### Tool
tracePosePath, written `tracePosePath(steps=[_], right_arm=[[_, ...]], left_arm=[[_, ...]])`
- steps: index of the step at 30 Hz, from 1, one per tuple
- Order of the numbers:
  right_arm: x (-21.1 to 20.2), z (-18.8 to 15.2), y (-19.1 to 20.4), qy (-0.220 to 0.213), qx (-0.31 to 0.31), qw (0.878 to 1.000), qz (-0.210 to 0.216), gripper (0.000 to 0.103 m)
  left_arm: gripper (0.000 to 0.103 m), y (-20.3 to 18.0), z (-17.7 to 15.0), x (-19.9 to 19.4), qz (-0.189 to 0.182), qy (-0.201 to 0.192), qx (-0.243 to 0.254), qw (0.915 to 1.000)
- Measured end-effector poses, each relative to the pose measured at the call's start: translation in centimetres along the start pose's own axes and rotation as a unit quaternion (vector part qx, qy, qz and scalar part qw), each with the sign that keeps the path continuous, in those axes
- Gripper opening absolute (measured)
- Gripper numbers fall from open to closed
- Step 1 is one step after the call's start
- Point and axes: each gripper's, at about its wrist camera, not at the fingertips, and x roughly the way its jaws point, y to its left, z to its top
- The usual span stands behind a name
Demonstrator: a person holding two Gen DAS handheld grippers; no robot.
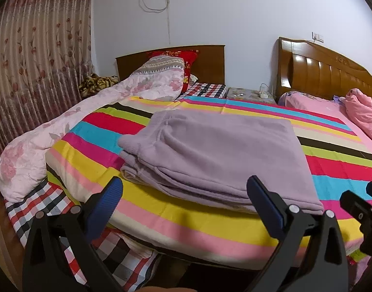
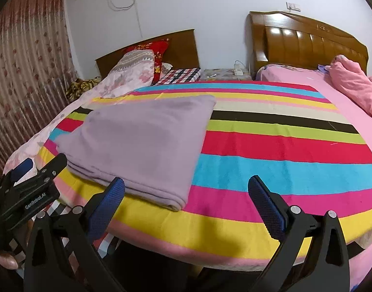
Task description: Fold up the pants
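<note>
"GenRobot.AI" is read on the left gripper [image 2: 37,170], whose far end is cut off in the right view. Both it and the right gripper [image 2: 186,189] are spread wide, empty. The folded pants [image 1: 210,150] are laid on the striped blanket [image 1: 210,228].

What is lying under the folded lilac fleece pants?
The folded lilac fleece pants rest on a bright multicoloured striped blanket. The stripes directly beneath them are covered, so anything lying there cannot be seen.
</note>
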Motion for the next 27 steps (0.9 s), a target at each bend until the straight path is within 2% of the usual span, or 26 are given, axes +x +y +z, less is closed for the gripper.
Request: tracePosePath(steps=[27], right_arm=[[0.60, -0.23, 0.36, 0.017, -0.013, 1.000, 0.008, 0.098]], left_arm=[[0.102, 0.22, -0.47, 0.31, 0.004, 0.012, 0.001, 0.9999]])
